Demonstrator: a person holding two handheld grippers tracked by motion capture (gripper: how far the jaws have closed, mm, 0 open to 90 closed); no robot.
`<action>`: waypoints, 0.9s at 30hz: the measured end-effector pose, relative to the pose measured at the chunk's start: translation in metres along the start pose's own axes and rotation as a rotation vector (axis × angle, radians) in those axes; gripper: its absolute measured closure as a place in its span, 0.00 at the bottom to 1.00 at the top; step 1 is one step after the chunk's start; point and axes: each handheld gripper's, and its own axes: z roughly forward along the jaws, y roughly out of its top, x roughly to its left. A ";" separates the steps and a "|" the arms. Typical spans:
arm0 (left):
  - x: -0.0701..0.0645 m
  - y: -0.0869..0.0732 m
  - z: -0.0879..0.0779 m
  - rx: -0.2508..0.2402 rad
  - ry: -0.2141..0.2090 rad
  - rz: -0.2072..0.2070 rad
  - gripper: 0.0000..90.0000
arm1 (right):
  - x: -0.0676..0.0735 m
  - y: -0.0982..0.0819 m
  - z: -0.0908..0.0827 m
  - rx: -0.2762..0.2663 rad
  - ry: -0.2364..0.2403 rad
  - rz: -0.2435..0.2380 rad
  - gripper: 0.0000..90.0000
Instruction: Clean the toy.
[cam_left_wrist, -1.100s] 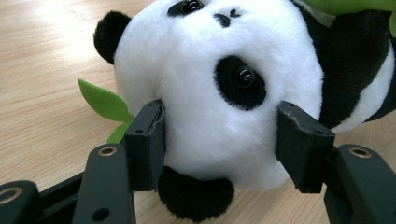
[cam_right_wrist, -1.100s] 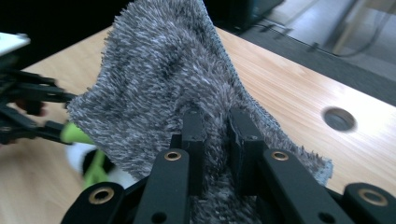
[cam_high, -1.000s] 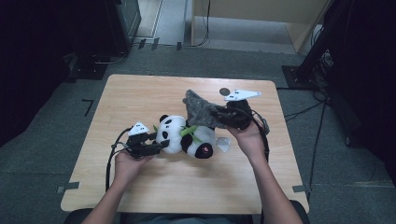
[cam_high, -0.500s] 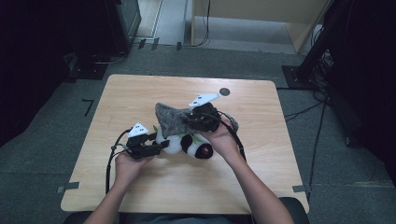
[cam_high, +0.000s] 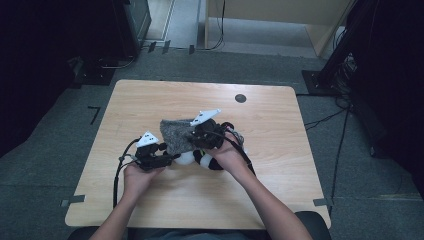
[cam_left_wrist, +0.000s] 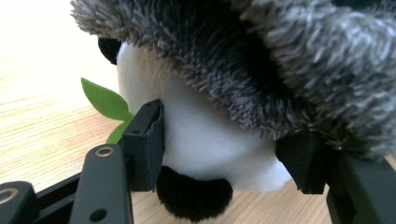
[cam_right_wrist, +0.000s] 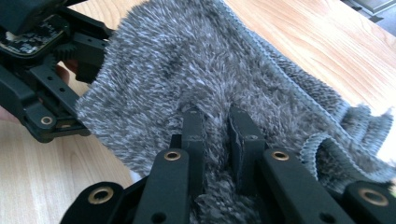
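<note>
A black-and-white panda plush (cam_high: 206, 161) lies at the middle of the wooden table (cam_high: 150, 100). My left gripper (cam_high: 172, 159) has its jaws on either side of the panda's white head (cam_left_wrist: 205, 121), pads pressed into it; a green felt leaf (cam_left_wrist: 105, 100) sticks out beside the left pad. A grey fuzzy cloth (cam_high: 175, 132) drapes over the top of the head (cam_left_wrist: 280, 56). My right gripper (cam_high: 193, 137) is shut on this cloth (cam_right_wrist: 187, 60), with the fabric pinched between its narrow-set jaws (cam_right_wrist: 217, 121). The left gripper's body (cam_right_wrist: 42, 93) shows just beyond the cloth's edge.
A small dark round disc (cam_high: 240, 98) sits on the far part of the table. Bare wood (cam_right_wrist: 46, 177) surrounds the plush. Dark equipment and cables (cam_high: 345, 75) stand on the floor around the table.
My right hand has carried the grey cloth leftward and down, from the panda's right side to over its head. The left hand has stayed put on the plush.
</note>
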 end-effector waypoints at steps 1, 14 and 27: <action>0.000 0.000 0.000 0.001 0.002 0.000 0.43 | -0.002 0.000 0.000 -0.001 -0.002 -0.001 0.88; 0.000 0.000 0.000 0.003 -0.002 0.003 0.43 | -0.029 -0.007 -0.009 0.013 -0.035 0.065 0.88; 0.001 0.000 -0.001 0.007 -0.010 0.000 0.43 | -0.050 -0.013 -0.028 -0.019 -0.101 0.112 0.89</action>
